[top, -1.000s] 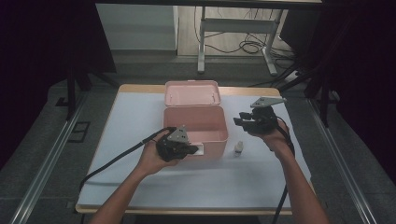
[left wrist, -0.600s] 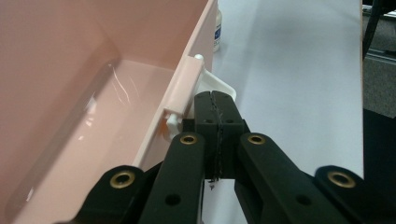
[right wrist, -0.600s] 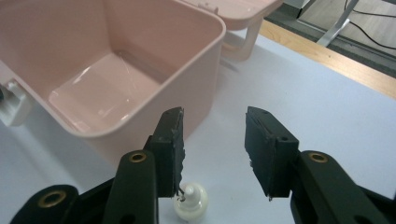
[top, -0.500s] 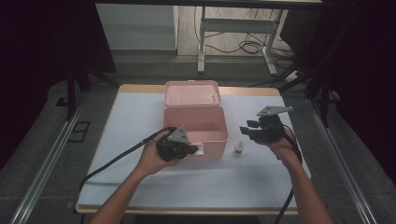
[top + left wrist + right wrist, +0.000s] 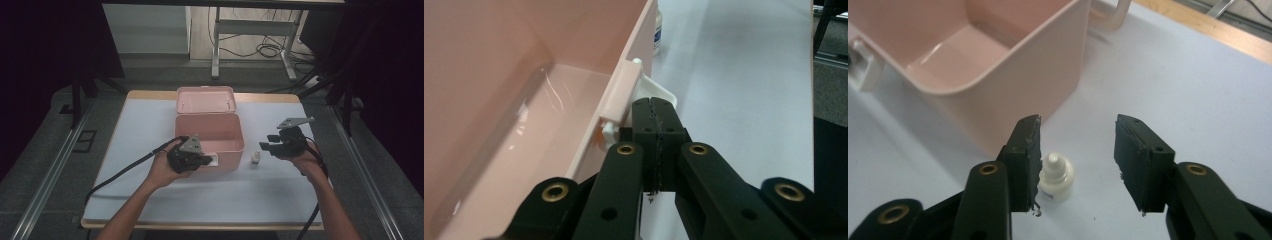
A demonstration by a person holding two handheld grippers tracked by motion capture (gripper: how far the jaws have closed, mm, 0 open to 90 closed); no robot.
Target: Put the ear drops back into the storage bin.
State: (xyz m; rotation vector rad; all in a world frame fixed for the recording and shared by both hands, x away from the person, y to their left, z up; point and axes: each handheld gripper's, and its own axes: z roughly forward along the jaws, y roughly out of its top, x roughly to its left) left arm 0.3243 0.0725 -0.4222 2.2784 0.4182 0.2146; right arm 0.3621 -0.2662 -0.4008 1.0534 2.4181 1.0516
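Now the right tool (image 5: 267, 141) had just been spreading its jaws — a gap stood between the pads, and the small white bottle (image 5: 1055, 178) sat upright on the surface low between them, right beside the left-hand pad in the right gripper view, with no pad pressing on it. Compared with a second earlier, that hand had dropped away from the pink box (image 5: 210, 131) towards the bottle (image 5: 255, 159), which stood on the white surface (image 5: 150, 120) just beside the box's right front corner, outside the box. Meanwhile the left tool (image 5: 655, 126) sat fully closed, its pads pressed together against the white latch tab (image 5: 659, 95) on the box's front wall — whether it pinched the tab or merely rested on it could not be told. The box stood open, its lid (image 5: 205, 99) laid back behind it, and what showed of the inside was bare. By my reading, the widening meant a grasp was being lined up — the bottle not yet taken, and the drop into the steadied box to follow
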